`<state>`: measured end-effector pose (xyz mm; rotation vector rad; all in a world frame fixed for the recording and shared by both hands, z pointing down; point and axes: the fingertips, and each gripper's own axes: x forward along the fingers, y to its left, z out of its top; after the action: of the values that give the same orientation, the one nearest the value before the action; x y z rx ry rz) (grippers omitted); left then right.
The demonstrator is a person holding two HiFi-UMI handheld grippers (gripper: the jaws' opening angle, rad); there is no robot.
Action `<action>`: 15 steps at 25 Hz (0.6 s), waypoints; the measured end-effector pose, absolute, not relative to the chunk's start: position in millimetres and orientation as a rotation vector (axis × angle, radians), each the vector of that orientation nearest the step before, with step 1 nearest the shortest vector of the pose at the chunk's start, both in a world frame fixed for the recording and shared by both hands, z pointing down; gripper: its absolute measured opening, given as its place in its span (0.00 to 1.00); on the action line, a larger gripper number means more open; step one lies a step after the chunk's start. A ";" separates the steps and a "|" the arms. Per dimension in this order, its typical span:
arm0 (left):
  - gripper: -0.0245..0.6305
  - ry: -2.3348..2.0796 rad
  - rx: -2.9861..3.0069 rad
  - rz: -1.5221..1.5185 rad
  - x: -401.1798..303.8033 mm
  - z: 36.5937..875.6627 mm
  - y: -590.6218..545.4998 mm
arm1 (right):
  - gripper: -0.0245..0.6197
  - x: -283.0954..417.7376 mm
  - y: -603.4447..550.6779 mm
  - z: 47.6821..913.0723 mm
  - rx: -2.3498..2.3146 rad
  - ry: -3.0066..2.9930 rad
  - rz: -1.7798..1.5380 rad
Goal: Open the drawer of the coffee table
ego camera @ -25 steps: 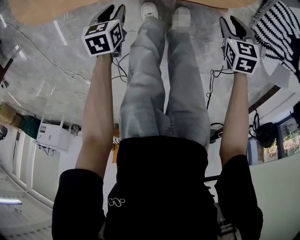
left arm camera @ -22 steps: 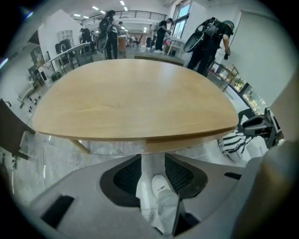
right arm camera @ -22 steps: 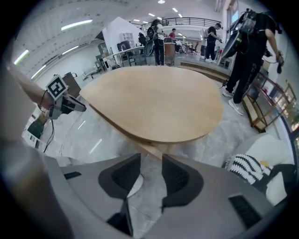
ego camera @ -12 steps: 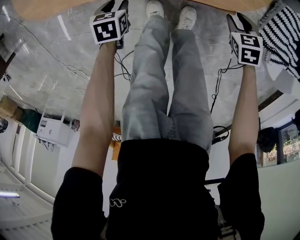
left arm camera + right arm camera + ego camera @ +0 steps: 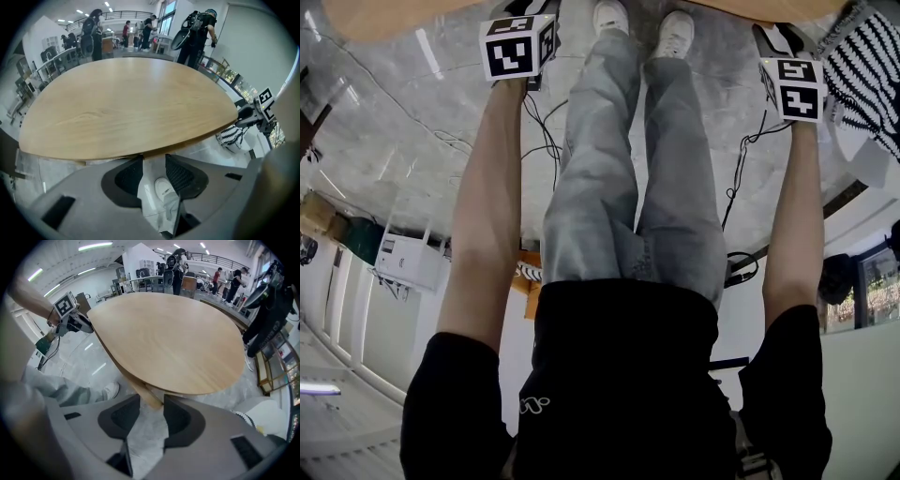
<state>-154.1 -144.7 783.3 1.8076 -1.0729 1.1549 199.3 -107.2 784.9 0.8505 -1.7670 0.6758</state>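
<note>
The coffee table has a light wood oval top (image 5: 126, 103), also wide in the right gripper view (image 5: 178, 333) and just showing as a wood strip (image 5: 384, 19) at the head view's top edge. No drawer front can be made out; a wooden part (image 5: 149, 393) shows under the top. My left gripper (image 5: 153, 160) hangs open at the table's near edge, nothing between its fingers; in the head view it (image 5: 528, 7) is partly cut off. My right gripper (image 5: 151, 401) also points down near the rim, its jaws opening and empty, seen at upper right (image 5: 772, 37).
My legs and white shoes (image 5: 609, 17) stand between the grippers on a grey marble floor. Cables (image 5: 546, 141) trail on the floor. A black-and-white striped cushion (image 5: 862, 66) lies at the right. Several people (image 5: 197, 28) stand beyond the table.
Both grippers have sunk toward the table edge at the top of the head view, and their marker cubes have rolled. The left jaws are now partly out of that view.
</note>
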 end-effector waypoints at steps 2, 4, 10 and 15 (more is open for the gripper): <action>0.26 -1.072 1.812 1.160 -154.2 783.1 -144.3 | 0.26 199.4 -107.1 785.9 0.839 -1.763 0.671; 0.26 -1.064 1.814 1.160 -153.3 782.7 -144.4 | 0.26 200.5 -107.3 785.6 0.832 -1.756 0.673; 0.26 -1.035 1.803 1.161 -152.2 783.4 -142.4 | 0.25 202.0 -104.8 786.2 0.821 -1.729 0.660; 0.25 -1.042 1.803 1.180 -154.6 784.6 -144.0 | 0.23 200.3 -106.2 786.5 0.819 -1.727 0.646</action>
<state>-154.6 -144.0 784.6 1.8034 -1.0420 1.1797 200.3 -106.2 786.5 0.8191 -1.7267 0.6461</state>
